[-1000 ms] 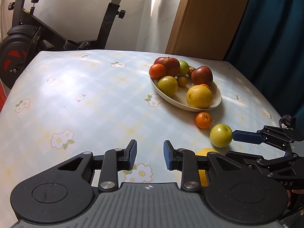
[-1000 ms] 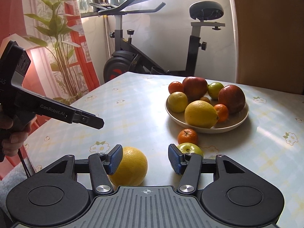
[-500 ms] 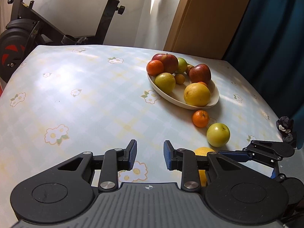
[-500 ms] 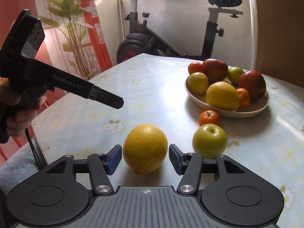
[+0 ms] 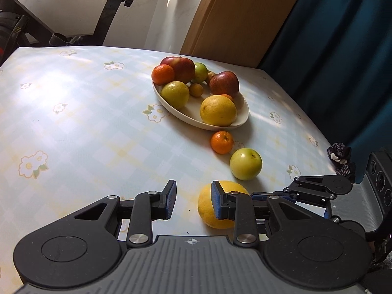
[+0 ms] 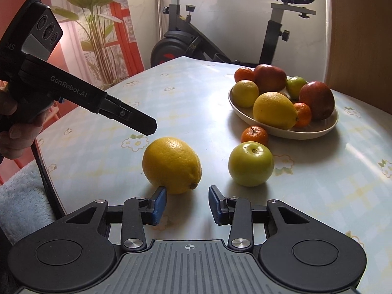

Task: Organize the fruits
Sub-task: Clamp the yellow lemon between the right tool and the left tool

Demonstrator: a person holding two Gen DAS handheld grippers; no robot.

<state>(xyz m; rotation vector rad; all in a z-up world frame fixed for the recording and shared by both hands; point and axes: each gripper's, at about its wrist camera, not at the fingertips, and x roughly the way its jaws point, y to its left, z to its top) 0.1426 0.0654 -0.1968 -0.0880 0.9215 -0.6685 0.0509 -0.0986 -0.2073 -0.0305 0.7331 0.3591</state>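
Observation:
A big yellow lemon (image 6: 171, 164) lies on the flowered table just beyond the tips of my right gripper (image 6: 187, 196). Its jaws are closing with nothing between them, and the left pad's tip touches the lemon's near side. A green apple (image 6: 251, 164) and a tangerine (image 6: 254, 136) lie loose to the right, in front of the cream plate (image 6: 313, 132) piled with several fruits. My left gripper (image 5: 193, 196) hovers shut over bare cloth, left of the lemon (image 5: 204, 208). From this side the apple (image 5: 245, 163), tangerine (image 5: 221, 142) and plate (image 5: 186, 118) lie beyond.
A person's hand (image 6: 14, 132) holds the left gripper above the table's left edge. An exercise bike (image 6: 186, 44) and a plant (image 6: 95, 24) stand behind the table. A dark blue curtain (image 5: 343, 61) and a wooden panel (image 5: 232, 19) border the far side. A small dark object (image 5: 339, 156) sits at the right edge.
The right jaws have narrowed. The lemon sat between the pads half a second ago and now lies just past their tips. The left view has tipped down toward the fruit.

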